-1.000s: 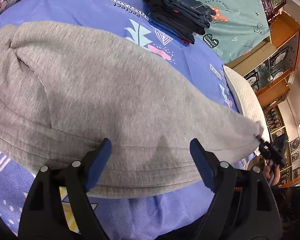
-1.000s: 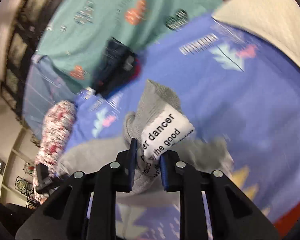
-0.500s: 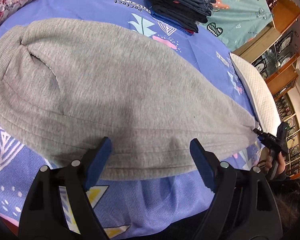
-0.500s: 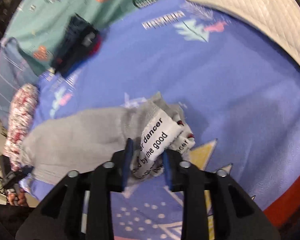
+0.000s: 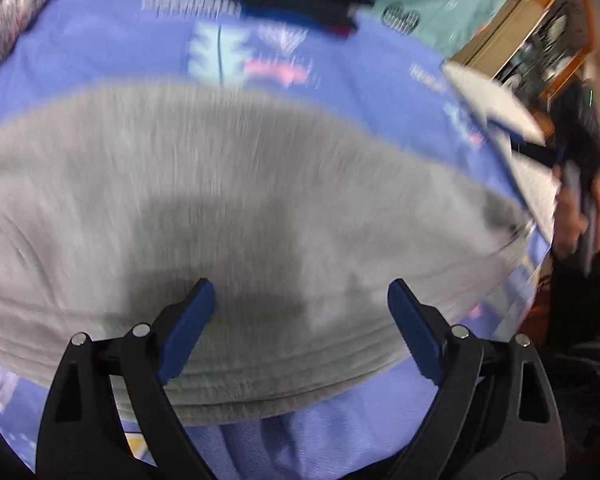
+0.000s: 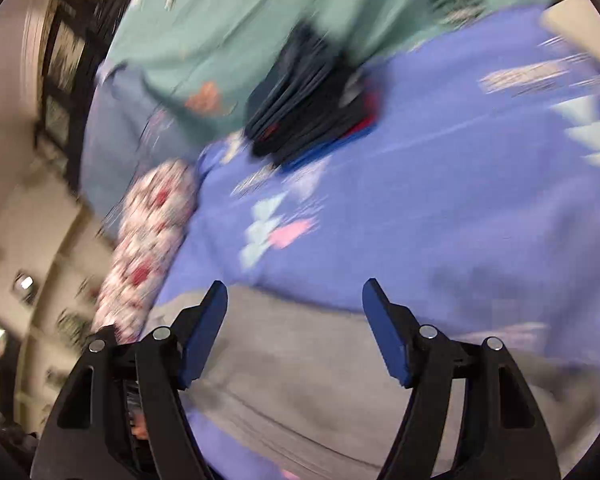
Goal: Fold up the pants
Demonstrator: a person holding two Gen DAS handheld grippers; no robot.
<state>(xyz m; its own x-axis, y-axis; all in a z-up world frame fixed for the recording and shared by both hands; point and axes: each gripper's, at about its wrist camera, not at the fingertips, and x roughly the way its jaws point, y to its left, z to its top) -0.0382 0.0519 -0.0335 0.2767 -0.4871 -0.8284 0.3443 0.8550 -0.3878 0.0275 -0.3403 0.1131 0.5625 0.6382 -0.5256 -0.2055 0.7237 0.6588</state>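
Note:
Grey sweatpants [image 5: 240, 208] lie flat across the blue patterned bedsheet [image 5: 100, 52], folded lengthwise. My left gripper [image 5: 300, 300] is open and empty, its blue pads [image 5: 184, 328] hovering over the near edge of the pants. My right gripper [image 6: 296, 308] is open and empty above the other end of the pants [image 6: 300, 392]. Both views are blurred by motion. The right hand with its gripper shows at the far right of the left wrist view [image 5: 580, 208].
A stack of folded dark pants [image 5: 300, 0] sits at the far side of the sheet, also in the right wrist view [image 6: 312, 100]. A teal sheet [image 6: 240, 20] lies behind it. A floral pillow [image 6: 148, 240] and a white quilted pad [image 5: 496, 100] flank the bed.
My right gripper has opened and let go of the pants end with the white label, then lifted. My left gripper stays open and has moved closer over the pants.

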